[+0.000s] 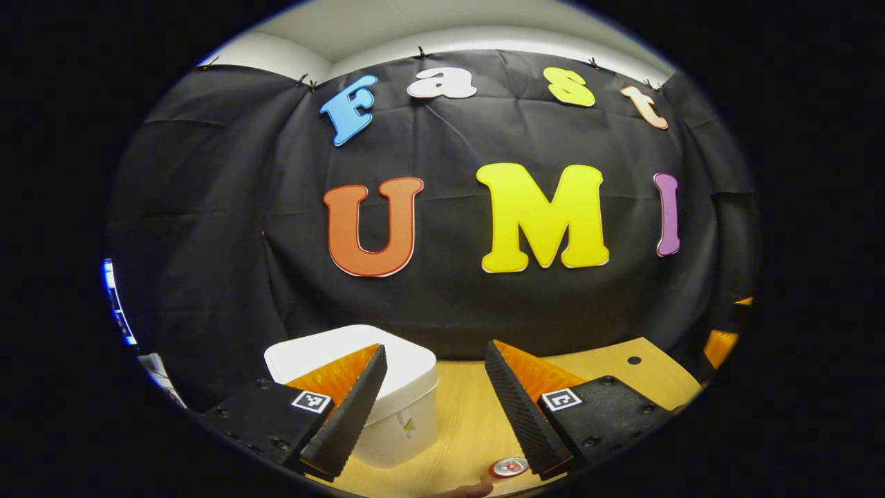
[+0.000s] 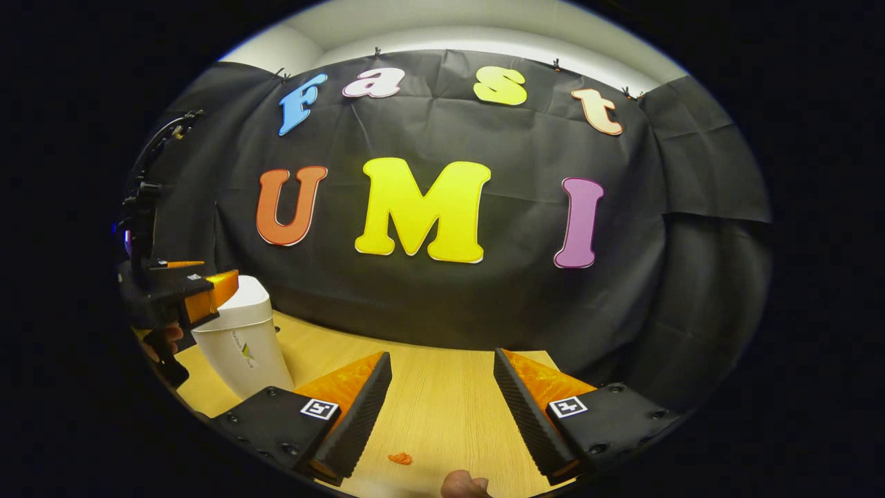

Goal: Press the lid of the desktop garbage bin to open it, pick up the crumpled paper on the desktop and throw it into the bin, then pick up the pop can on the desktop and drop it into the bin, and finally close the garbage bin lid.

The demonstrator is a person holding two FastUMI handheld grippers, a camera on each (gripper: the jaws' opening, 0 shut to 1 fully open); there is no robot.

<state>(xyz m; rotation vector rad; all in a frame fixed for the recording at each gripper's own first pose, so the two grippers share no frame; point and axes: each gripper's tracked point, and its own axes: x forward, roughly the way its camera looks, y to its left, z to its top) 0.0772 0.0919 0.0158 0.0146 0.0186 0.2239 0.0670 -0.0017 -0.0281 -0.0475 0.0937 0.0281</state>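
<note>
Left gripper (image 1: 434, 404) hovers released over closed bin (image 1: 397, 404); right gripper (image 2: 442, 408) released too

I see my left gripper (image 1: 434, 408): black blocky finger mounts with screws, a square black-and-white tag on each, ribbed pads (image 1: 349, 415). My right gripper (image 2: 441, 415) looks the same, tags and all.
</note>
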